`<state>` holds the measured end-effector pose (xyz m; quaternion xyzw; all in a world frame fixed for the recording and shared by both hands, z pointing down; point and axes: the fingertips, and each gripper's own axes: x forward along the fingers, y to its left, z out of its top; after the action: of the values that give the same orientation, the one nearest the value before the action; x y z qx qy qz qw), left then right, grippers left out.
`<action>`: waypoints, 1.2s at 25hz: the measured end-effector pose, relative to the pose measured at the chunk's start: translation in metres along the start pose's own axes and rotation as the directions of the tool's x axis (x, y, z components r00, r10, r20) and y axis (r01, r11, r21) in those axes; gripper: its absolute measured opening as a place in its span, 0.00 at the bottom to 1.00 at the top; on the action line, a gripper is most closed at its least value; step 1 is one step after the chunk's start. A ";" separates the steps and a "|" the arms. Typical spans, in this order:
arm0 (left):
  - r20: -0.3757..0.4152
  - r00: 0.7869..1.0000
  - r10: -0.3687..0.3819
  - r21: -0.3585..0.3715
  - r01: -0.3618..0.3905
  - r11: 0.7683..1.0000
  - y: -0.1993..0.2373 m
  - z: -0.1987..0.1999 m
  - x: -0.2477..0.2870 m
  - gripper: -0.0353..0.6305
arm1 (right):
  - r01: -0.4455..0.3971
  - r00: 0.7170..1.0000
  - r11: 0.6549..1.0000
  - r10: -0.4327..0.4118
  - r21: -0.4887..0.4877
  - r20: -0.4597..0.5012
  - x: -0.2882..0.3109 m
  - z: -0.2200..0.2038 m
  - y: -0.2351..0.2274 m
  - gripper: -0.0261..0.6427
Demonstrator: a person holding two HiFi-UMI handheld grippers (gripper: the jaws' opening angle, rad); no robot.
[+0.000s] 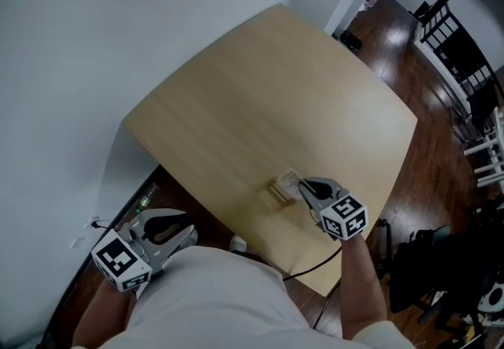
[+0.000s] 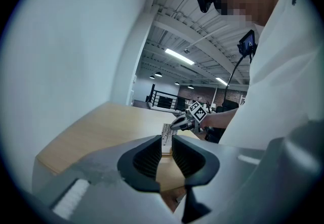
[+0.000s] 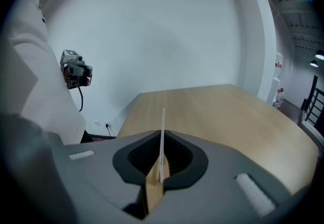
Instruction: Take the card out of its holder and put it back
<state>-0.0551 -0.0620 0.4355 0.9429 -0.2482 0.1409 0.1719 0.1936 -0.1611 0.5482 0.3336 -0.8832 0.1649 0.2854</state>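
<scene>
A small wooden holder [image 1: 275, 194] sits near the table's front edge in the head view, with a pale card [image 1: 290, 180] standing in it. My right gripper [image 1: 302, 187] reaches in from the right and is shut on the card. In the right gripper view the card [image 3: 162, 132] shows edge-on and upright between the pads, gripper [image 3: 162, 160], above the holder [image 3: 153, 192]. My left gripper [image 1: 191, 234] hangs below the table edge at my left side. Its pads [image 2: 150, 160] stand a narrow gap apart with nothing between them, and it looks across at the card [image 2: 165, 131].
The light wooden table [image 1: 276, 103] stands against a white wall. Dark wood floor lies to the right, with black chairs [image 1: 465, 48] at the back and black equipment [image 1: 433, 269] near my right side. A cable [image 1: 315, 265] hangs off the table's front edge.
</scene>
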 end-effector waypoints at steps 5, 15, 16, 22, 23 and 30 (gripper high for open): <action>-0.004 1.000 0.004 0.006 -0.004 1.000 0.002 0.003 0.003 0.16 | -0.006 1.000 1.000 0.006 0.012 -0.012 0.011 -0.015 -0.003 0.07; -0.025 1.000 0.003 0.001 -0.003 1.000 0.006 0.004 -0.001 0.16 | -0.021 1.000 0.999 0.022 0.034 -0.014 0.024 -0.034 -0.004 0.07; -0.026 1.000 0.002 0.002 -0.002 1.000 0.007 0.004 0.000 0.16 | -0.021 1.000 0.999 0.022 0.037 -0.013 0.025 -0.036 -0.005 0.07; -0.031 0.999 -0.012 0.002 0.012 1.000 0.006 0.006 -0.001 0.16 | -0.022 1.000 0.998 0.023 0.055 -0.001 0.023 -0.040 -0.007 0.07; -0.031 0.999 -0.014 0.002 0.014 1.000 0.007 0.005 -0.001 0.16 | -0.022 1.000 0.998 0.022 0.056 -0.002 0.022 -0.041 -0.007 0.07; -0.033 0.998 -0.054 0.002 0.054 0.999 0.019 0.005 -0.023 0.16 | 0.054 0.997 0.993 -0.059 0.103 0.050 0.022 -0.021 -0.013 0.15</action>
<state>-0.0833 -0.0697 0.4281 0.9470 -0.2195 0.1520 0.1786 0.1969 -0.1716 0.5794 0.3766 -0.8712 0.1925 0.2493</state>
